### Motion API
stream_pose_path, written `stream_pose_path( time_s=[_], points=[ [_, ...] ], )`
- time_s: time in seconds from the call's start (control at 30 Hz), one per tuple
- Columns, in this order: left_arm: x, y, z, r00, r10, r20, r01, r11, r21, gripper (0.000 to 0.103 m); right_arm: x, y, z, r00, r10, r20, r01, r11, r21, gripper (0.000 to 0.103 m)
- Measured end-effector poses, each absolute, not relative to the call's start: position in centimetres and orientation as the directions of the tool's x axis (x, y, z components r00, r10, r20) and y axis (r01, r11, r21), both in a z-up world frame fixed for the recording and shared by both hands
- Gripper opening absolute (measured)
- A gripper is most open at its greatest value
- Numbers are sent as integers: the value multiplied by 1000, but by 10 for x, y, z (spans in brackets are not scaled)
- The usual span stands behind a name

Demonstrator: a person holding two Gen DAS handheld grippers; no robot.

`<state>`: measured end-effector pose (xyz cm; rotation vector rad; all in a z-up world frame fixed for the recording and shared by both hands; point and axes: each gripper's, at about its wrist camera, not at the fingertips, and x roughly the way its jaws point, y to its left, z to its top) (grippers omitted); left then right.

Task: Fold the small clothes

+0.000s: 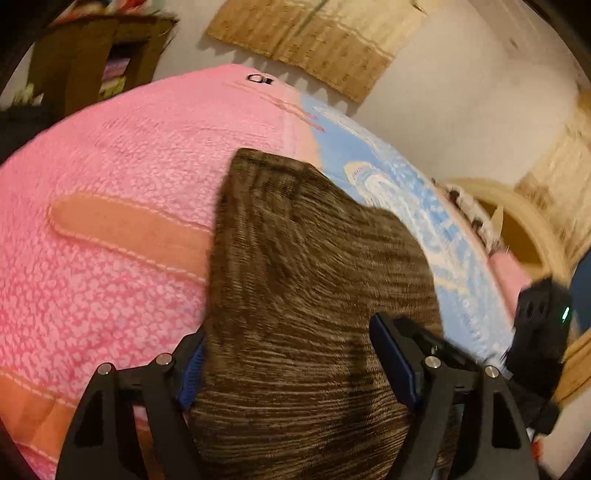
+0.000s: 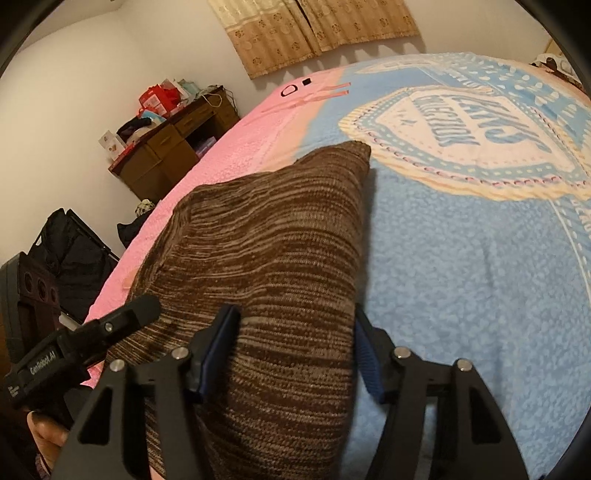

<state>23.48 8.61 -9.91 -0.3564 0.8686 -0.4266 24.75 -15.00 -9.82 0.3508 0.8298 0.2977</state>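
A brown striped knit garment [image 1: 306,258] [image 2: 273,236] lies folded on a bed, across the seam between a pink blanket [image 1: 110,155] and a blue blanket [image 2: 461,258]. My left gripper [image 1: 291,365] stands open at the garment's near end, with the cloth spread between its blue-padded fingers [image 1: 397,363]. My right gripper [image 2: 291,350] is also open and straddles the near end; its right pad sits at the cloth's right edge. The left gripper [image 2: 110,325] also shows in the right wrist view, just left of the right one, over the garment's left side.
A wooden desk [image 2: 173,147] piled with clutter stands by the wall left of the bed. Dark bags [image 2: 66,251] sit on the floor beside it. Tan curtains [image 2: 314,33] hang behind. A round wooden frame [image 1: 517,221] lies beyond the bed's right side. A person's hand [image 2: 48,439] holds the left gripper.
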Motion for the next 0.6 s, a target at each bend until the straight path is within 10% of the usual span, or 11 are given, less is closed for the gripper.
stream_pose_path(
  time_s=[0.1, 0.23, 0.6],
  points=[
    [234, 82, -98, 577, -495, -650, 216, 860, -463, 75, 251, -143, -97, 638, 373, -674, -124, 914, 387, 67],
    [238, 100, -105, 573, -530, -626, 169, 823, -542, 36, 250, -144, -98, 641, 368, -673, -122, 915, 384, 60],
    [234, 87, -97, 625, -468, -625, 160, 860, -484, 23, 247, -124, -89, 682, 277, -677, -143, 958, 248, 37]
  ],
)
